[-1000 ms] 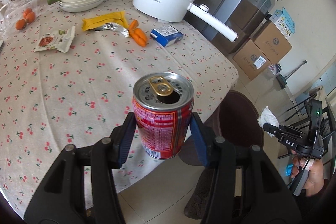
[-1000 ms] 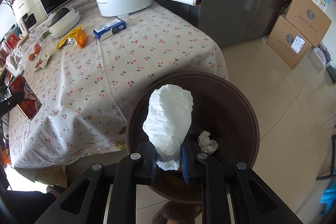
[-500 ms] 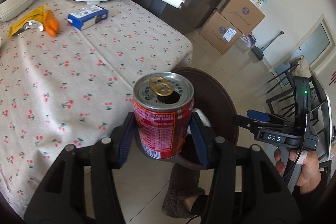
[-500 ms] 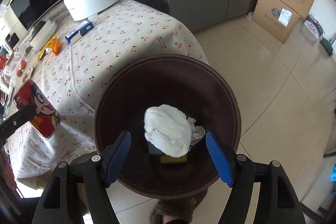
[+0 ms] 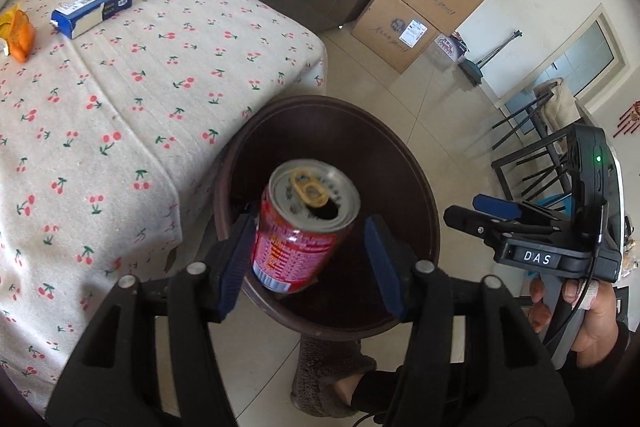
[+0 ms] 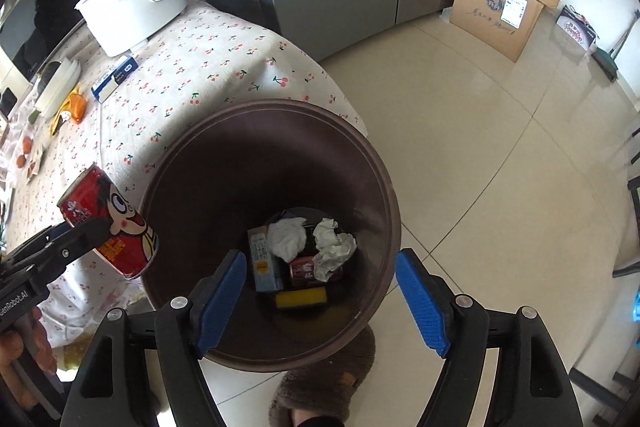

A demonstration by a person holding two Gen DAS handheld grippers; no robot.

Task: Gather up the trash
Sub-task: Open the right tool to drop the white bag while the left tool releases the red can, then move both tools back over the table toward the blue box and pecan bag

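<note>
left claw (image 5: 308, 259): tilted downward, jaws opening, right pad clear of the red can (image 5: 306, 227) between them | right claw (image 6: 320, 291): pointing steeply down, jaws opening, nothing between its blue pads | right hand (image 5: 576, 323): wrapped around its handle

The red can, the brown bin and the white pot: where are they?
red can (image 5: 298, 247): left wrist view, printed side.
brown bin (image 6: 280, 107): right wrist view, far rim.
white pot (image 6: 120, 23): right wrist view, side wall.

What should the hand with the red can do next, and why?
Probably just finish opening: the left gripper is opening its fingers, and the red can already tilts between them, clear of one pad, above the brown bin. The right gripper hangs open over it, holding nothing.
</note>
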